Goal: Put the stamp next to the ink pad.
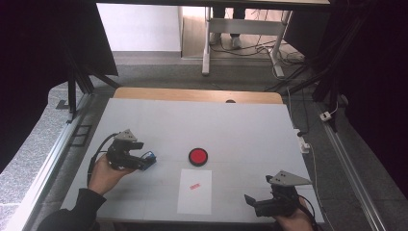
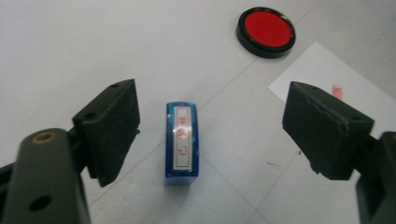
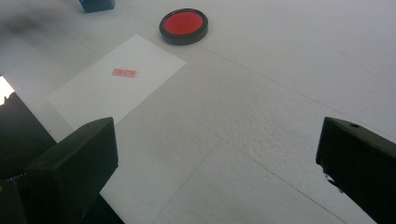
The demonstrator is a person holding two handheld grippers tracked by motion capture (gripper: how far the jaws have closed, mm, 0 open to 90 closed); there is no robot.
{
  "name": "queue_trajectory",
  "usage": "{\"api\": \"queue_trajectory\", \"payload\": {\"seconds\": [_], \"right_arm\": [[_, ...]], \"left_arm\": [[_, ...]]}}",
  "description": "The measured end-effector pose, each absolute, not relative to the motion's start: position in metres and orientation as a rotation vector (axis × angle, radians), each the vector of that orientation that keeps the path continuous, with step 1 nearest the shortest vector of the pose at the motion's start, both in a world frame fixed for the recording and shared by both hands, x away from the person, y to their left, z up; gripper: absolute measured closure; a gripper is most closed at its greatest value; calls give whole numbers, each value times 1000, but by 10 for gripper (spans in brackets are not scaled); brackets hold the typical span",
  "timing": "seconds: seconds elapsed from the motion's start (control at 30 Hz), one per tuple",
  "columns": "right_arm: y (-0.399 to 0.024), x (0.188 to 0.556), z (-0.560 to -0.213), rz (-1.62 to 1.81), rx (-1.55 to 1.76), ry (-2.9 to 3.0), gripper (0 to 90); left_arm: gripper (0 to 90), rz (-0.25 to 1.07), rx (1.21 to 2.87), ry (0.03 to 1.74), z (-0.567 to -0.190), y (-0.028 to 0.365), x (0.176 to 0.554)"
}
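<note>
A small blue stamp (image 2: 182, 140) with a white label lies flat on the white table (image 1: 240, 125), also seen as the blue stamp (image 1: 150, 159) at the left. My left gripper (image 2: 215, 116) is open around it, with a gap between the stamp and each jaw. My left gripper (image 1: 143, 161) points right, toward the round red ink pad (image 1: 198, 156). A white paper sheet (image 1: 195, 197) bearing a small red stamp mark (image 1: 194, 186) lies in front of the pad. My right gripper (image 1: 251, 202) rests open at the near right, its jaws with nothing between them.
In the right gripper view the red ink pad (image 3: 184, 25), the paper sheet (image 3: 140, 60) and its stamp mark (image 3: 125, 73) lie ahead of my right gripper (image 3: 217, 149). A wooden strip (image 1: 197, 95) edges the table's far side. Metal rails run along both sides.
</note>
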State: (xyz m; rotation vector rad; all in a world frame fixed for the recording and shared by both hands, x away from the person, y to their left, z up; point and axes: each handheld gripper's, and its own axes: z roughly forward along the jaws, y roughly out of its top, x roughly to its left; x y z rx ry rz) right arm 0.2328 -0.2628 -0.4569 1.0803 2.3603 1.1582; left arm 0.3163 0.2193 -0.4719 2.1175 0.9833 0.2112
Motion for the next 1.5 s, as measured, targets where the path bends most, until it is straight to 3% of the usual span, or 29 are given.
{"api": "queue_trajectory", "payload": {"seconds": [0.7,1.5], "right_arm": [[-263,233,-457,1162,1093,2359,0],[-262,234,-457,1150,1101,2356,0]], "left_arm": [[30,205,1987,1013,-456,249,264],[0,238,1949,1098,-472,289,196]]}}
